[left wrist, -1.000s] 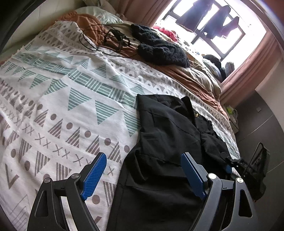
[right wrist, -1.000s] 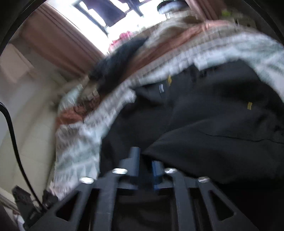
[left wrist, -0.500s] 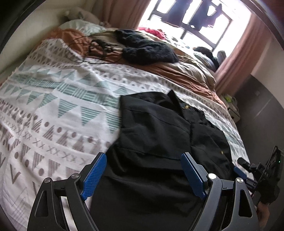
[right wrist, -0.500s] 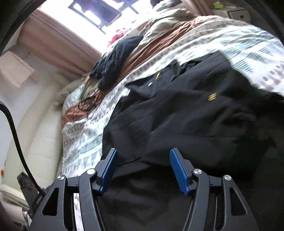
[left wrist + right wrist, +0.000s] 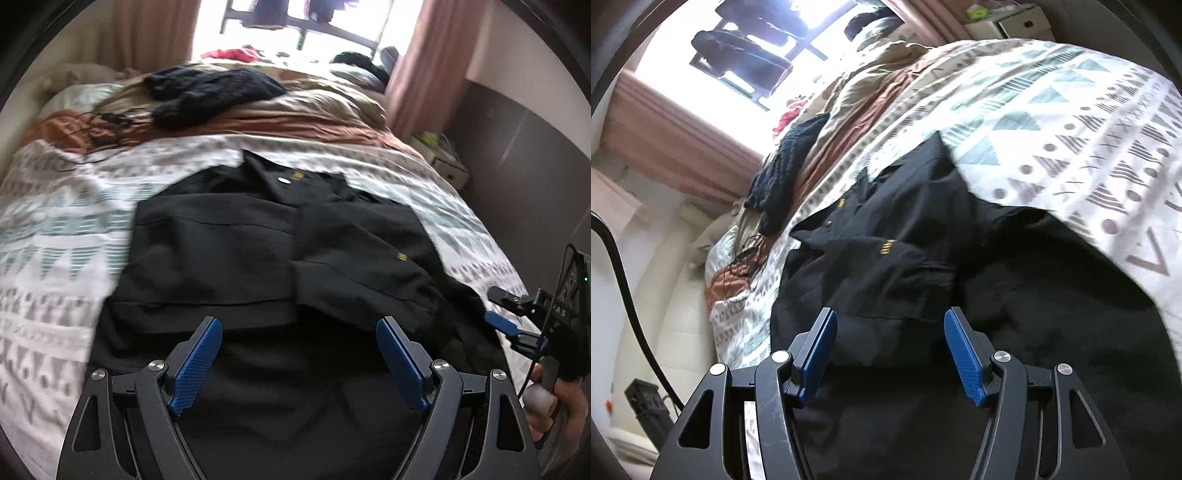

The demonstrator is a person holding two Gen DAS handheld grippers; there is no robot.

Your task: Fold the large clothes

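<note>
While spread on patterned bedcover (image 5: 55, 236), black garment (image 5: 229, 258), sleeves folded inward, gold emblems

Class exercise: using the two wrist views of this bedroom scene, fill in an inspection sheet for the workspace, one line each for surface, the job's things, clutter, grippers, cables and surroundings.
Surface: bed with a patterned white cover; brown and beige bedding bunched at its far end.
Job's things: black garment lying on the cover, side panels folded inward, collar toward the window.
Clutter: dark knitted item and something red on the far bedding.
Grippers: left gripper open over the garment, nothing between its pads; right gripper open, likewise holding nothing.
Cables: thin black wires tangled on the brown bedding; thick black cable beside the bed.
Surroundings: bright window with dark clothes hanging, pink curtains.
</note>
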